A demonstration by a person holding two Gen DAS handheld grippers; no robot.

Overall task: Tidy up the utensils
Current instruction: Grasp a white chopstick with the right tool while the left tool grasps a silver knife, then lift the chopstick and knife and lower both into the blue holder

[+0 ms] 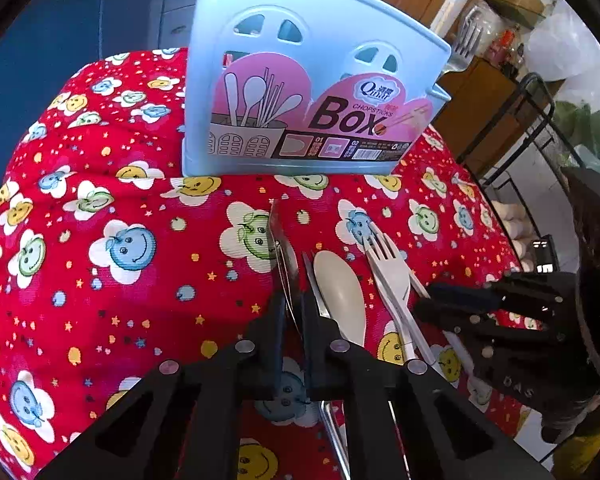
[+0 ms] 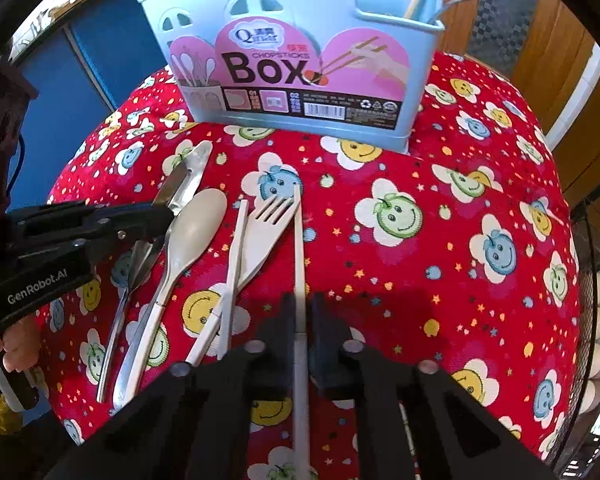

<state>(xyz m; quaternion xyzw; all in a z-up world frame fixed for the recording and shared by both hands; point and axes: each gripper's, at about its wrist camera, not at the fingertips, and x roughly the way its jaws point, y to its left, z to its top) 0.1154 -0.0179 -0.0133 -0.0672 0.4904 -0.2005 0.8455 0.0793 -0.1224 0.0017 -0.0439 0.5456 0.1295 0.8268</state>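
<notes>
1. Red cloth (image 2: 420,240) printed with smiling flowers covers the rounded table; blue cabinet doors stand behind it on one side and wooden panels on the other.
2. At the far edge of the cloth stands a pale blue utensil holder (image 2: 300,40) with a pink "Chopsticks Box" label. Its small side pocket already has a chopstick and a metal handle sticking up out of it.
3. The loose utensils lie in a row on the cloth in front of the holder, handles toward the cameras: a metal knife (image 2: 188,178), a cream spoon (image 2: 198,224), a cream chopstick (image 2: 236,256), a cream fork (image 2: 266,226) and a second white chopstick (image 2: 299,248).
4. The left gripper (image 1: 290,304) points down at the knife end of the row. Its fingers are pressed almost together, pinching the thin metal blade (image 1: 281,248) on edge between them; the spoon (image 1: 340,292) lies just beside it.
5. The right gripper (image 2: 300,316) sits over the second white chopstick. Its fingers are drawn in tight on the stick, which runs straight between them and out past the tips toward the fork's tines.
6. From the right wrist view, a person's fingertips (image 2: 16,344) show under the left gripper's body.
</notes>
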